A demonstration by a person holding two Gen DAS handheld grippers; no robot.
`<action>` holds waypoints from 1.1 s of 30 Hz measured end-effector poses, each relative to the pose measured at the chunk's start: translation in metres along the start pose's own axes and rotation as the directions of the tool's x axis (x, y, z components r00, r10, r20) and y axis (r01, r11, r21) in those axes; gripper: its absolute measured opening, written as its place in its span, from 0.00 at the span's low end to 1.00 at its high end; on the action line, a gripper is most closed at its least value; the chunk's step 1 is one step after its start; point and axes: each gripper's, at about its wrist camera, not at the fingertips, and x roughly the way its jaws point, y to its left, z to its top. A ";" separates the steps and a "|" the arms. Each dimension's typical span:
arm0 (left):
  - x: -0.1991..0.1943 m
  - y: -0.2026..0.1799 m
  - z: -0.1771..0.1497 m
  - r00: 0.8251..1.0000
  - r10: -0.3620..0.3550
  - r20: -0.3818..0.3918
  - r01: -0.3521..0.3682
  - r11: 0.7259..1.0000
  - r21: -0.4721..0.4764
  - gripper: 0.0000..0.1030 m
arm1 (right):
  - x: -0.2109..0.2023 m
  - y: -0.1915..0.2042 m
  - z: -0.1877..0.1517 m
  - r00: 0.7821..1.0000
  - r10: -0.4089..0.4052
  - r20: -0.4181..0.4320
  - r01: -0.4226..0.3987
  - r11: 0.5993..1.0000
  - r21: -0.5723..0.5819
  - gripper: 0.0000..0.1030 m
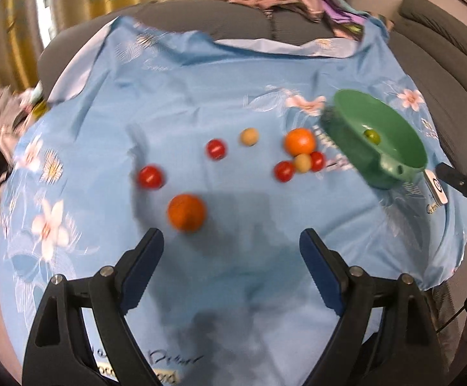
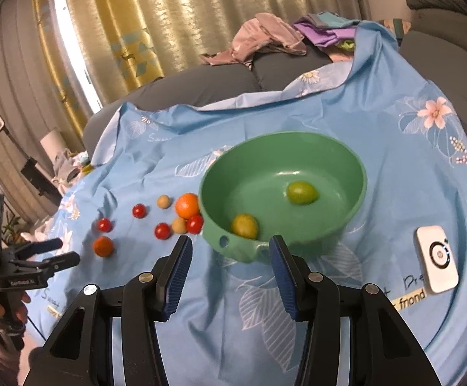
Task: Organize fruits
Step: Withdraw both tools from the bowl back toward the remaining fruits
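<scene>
A green bowl (image 2: 336, 225) sits on the blue flowered cloth and holds two yellow-green fruits (image 2: 301, 192); it also shows at the right of the left wrist view (image 1: 355, 148). Left of it lie two oranges (image 1: 186, 212), several red cherry tomatoes (image 1: 150, 177) and two small tan fruits (image 1: 249, 136). My left gripper (image 1: 231, 244) is open and empty, just short of the near orange; it shows at the far left of the right wrist view (image 2: 66, 252). My right gripper (image 2: 230, 247) is open and empty, its fingers either side of the bowl's near handle (image 2: 230, 246).
A white device (image 2: 437, 260) lies on the cloth right of the bowl. Piled clothes (image 2: 265, 41) sit on the grey sofa behind. Curtains hang at the back. The cloth's folded edge (image 1: 265, 45) runs along the far side.
</scene>
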 end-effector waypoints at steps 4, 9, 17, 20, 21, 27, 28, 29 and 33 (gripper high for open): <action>-0.004 0.017 -0.014 1.000 -0.005 -0.003 0.005 0.999 -0.046 0.84 | 0.008 0.024 -0.002 0.999 0.029 -0.033 -0.031 0.998 -0.055 0.49; -0.005 0.029 -0.021 1.000 -0.015 -0.001 0.015 0.998 -0.069 0.84 | 0.022 0.056 -0.004 0.995 0.072 -0.070 -0.080 0.988 -0.131 0.49; 0.000 0.034 -0.016 1.000 0.022 0.014 -0.021 0.998 -0.057 0.84 | 0.043 0.081 -0.010 0.987 0.091 -0.129 -0.114 0.976 -0.184 0.49; 0.003 0.033 -0.014 0.999 0.034 0.014 -0.033 0.999 -0.041 0.84 | 0.051 0.086 -0.009 0.985 0.094 -0.146 -0.121 0.975 -0.186 0.49; 0.005 0.033 -0.013 0.999 0.040 0.014 -0.039 0.999 -0.036 0.84 | 0.054 0.088 -0.009 0.984 0.094 -0.152 -0.122 0.974 -0.188 0.49; 0.012 0.035 -0.007 0.998 0.055 0.012 -0.055 0.998 -0.018 0.84 | 0.070 0.098 -0.005 0.979 0.097 -0.178 -0.131 0.972 -0.195 0.49; 0.014 0.035 -0.007 0.998 0.060 0.010 -0.060 0.998 -0.014 0.84 | 0.072 0.099 -0.005 0.979 0.096 -0.179 -0.132 0.971 -0.197 0.49; 0.015 0.034 -0.006 0.998 0.064 0.008 -0.064 0.998 -0.012 0.84 | 0.074 0.101 -0.004 0.979 0.097 -0.181 -0.133 0.971 -0.199 0.49; 0.022 0.034 -0.004 0.997 0.081 0.003 -0.081 0.997 0.004 0.84 | 0.083 0.105 -0.001 0.977 0.095 -0.190 -0.133 0.971 -0.199 0.49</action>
